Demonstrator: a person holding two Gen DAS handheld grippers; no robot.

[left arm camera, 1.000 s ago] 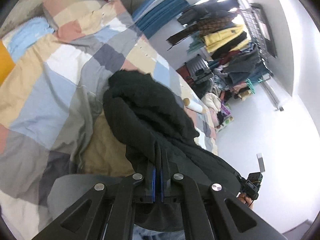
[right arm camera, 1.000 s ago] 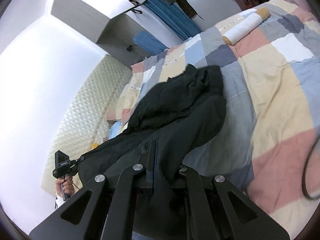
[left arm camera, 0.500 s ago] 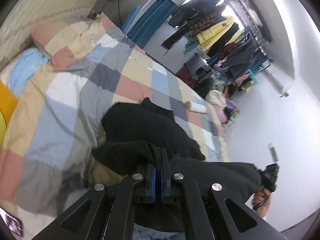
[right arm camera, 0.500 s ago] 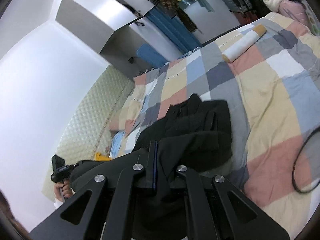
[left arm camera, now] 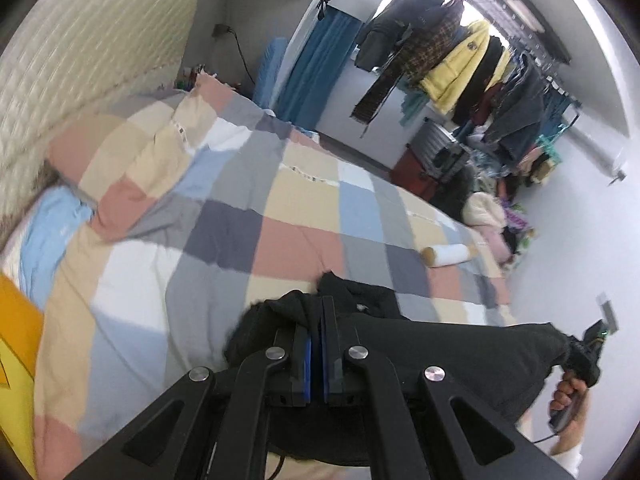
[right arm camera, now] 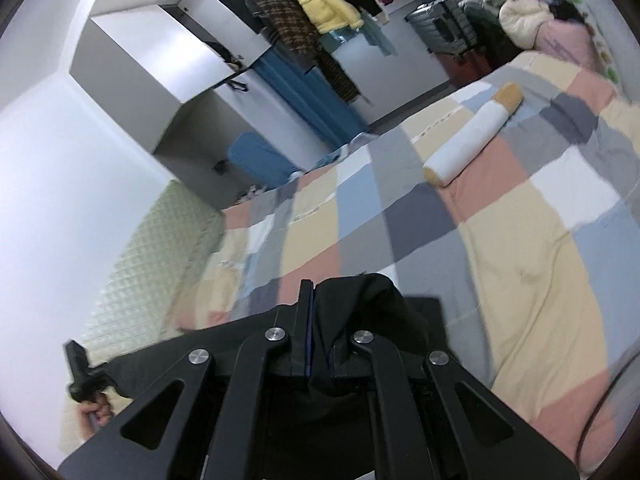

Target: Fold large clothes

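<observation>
Left gripper [left arm camera: 316, 320] clamped on black garment [left arm camera: 460, 356], low centre of frame. Right gripper [right arm camera: 310, 304] likewise pinched on same garment [right arm camera: 360, 304], stretched between both above patchwork quilt [left arm camera: 280, 216].

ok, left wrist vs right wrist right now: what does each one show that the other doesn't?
Left wrist only: the light blue pillow and orange-yellow cushion near the quilted headboard, plus the right tool pinching the far end of the black garment.

Right wrist only: the left tool holding the other end, and a thin dark hoop lying at the bed's edge.

Both: the garment clamped in shut tools and stretched between them, the checked patchwork bedspread, the white roll with tan ends, the yellow fleece jacket on the rack.
</observation>
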